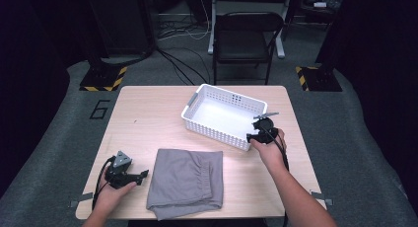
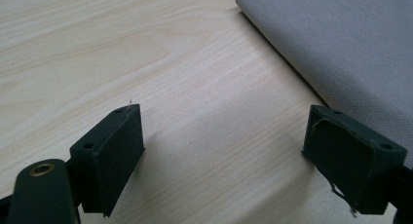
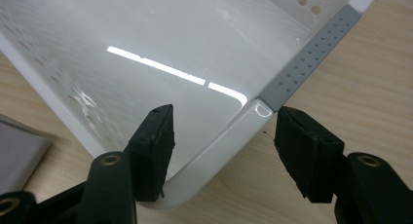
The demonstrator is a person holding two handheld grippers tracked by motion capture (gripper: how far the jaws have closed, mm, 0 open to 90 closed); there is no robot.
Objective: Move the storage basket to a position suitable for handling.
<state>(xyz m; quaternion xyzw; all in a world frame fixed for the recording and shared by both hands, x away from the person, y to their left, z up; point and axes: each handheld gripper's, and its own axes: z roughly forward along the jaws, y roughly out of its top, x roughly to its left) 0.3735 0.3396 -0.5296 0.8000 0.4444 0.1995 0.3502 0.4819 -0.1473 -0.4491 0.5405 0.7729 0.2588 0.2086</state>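
Observation:
A white perforated basket [image 1: 224, 92] with grey handles sits empty at the table's back right. My right gripper [image 1: 254, 135] is at its near right corner. In the right gripper view the gripper [image 3: 226, 136] is open. One jaw stands inside the basket's rim [image 3: 204, 155] and the other outside, just below the grey handle [image 3: 311, 58], with a gap at the outer pad. A folded grey garment [image 1: 186, 182] lies at front centre. My left gripper [image 1: 144, 174] rests open just left of it. Its jaws [image 2: 224, 146] stand over bare wood beside the garment's edge [image 2: 350, 53].
The wooden table [image 1: 148, 113] has bare surface to the left and behind the garment. A corner of the garment [image 3: 19, 151] lies close to the basket's front wall. A black folding chair [image 1: 246, 34] and floor cables stand beyond the far edge.

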